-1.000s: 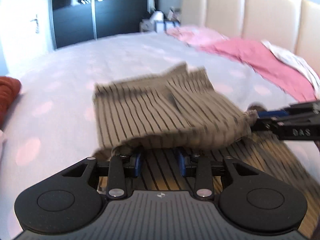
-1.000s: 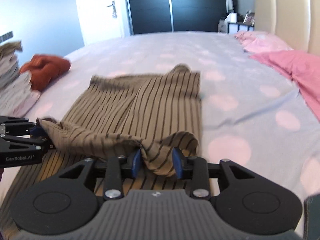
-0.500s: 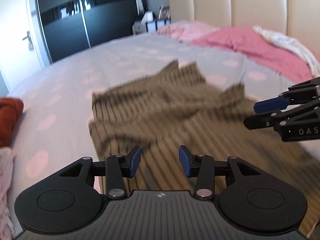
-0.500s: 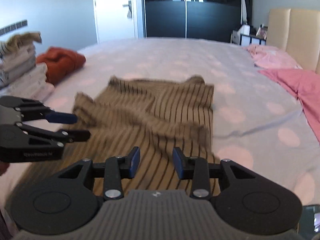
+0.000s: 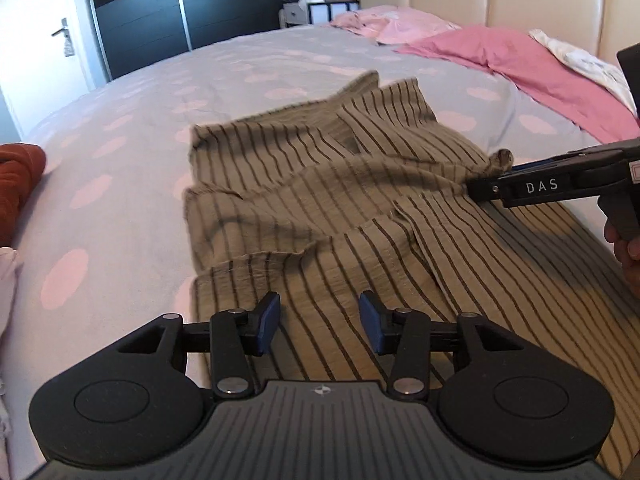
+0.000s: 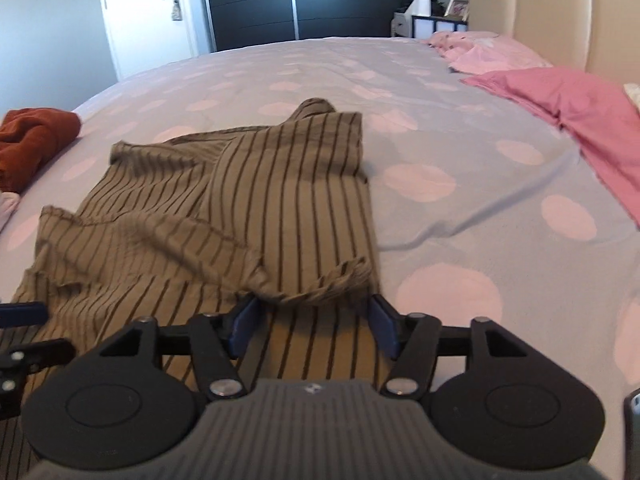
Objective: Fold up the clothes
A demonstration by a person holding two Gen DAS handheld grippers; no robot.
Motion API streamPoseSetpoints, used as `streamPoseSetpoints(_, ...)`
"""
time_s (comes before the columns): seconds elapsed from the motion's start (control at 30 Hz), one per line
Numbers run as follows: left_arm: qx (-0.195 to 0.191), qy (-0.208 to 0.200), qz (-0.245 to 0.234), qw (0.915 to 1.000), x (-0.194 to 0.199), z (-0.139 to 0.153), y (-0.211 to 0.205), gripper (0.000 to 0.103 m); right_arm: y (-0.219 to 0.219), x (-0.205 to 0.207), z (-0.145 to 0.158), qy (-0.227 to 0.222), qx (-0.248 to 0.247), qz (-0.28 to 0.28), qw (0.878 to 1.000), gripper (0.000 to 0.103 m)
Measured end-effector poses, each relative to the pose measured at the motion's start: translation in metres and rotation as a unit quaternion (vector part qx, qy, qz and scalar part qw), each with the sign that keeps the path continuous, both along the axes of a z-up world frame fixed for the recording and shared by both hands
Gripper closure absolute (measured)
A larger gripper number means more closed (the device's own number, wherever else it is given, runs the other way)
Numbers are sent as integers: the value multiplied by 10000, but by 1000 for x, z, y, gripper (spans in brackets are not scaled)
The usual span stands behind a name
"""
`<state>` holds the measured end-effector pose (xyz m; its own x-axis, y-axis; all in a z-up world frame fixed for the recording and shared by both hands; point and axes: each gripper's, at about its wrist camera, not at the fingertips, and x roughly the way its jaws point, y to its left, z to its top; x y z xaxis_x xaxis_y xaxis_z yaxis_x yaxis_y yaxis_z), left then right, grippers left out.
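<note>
**Desk:** Olive-brown garment with thin dark stripes (image 5: 320,184), spread on a lilac bedspread dotted with pale pink spots (image 5: 132,120). Where do we place it against the grippers?

**Photographer:** It runs from beneath both tools away toward the far side of the bed. We see the left gripper (image 5: 319,323) low over the near hem, its blue pads (image 5: 269,322) parted with striped cloth lying flat under the gap; nothing presses on the fabric. Its jaws have just been opening.

**Desk:** And the other one?

**Photographer:** We see the right gripper (image 6: 312,326) with its jaws standing wide, having just opened further. A rolled, bunched corner of the garment sits just ahead of the gap, between the pad tips, and we see neither pad pinching it. From the left camera, the same tool comes in from the right edge, its tip meeting a small knot of cloth.

**Desk:** How does the garment look?

**Photographer:** Partly folded, we would say. One layer has been brought over the lower one, leaving a rumpled ridge across the middle and a loose edge curling near the left tool. The far end is flatter, with a small tab sticking out beyond it. A rust-orange bundle of cloth (image 6: 34,136) lies well apart at the left, and a deep pink sheet (image 6: 580,116) at the right.
</note>
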<state>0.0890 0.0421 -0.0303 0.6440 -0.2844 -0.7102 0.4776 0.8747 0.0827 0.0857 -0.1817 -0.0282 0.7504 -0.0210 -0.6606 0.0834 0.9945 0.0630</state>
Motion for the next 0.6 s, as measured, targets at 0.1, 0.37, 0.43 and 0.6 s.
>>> streamPoseSetpoints(0.1, -149, -144, 16, 9998, -6, 13, 6, 56, -3, -11, 14, -185, 81, 124, 9997, 38)
streamPoseSetpoints(0.37, -212, -372, -798, 9959, -59, 35, 13, 56, 10, -67, 41, -270, 160, 1256, 9916, 36)
streamPoseSetpoints(0.43, -161, -321, -1028, 9941, -76, 34, 15, 56, 16, -90, 43, -263, 32, 1619, 9864, 35)
streamPoseSetpoints(0.6, 122, -214, -1523, 9880, -120, 29, 14, 55, 32, -148, 38, -57, -283, 2432, 9696, 28)
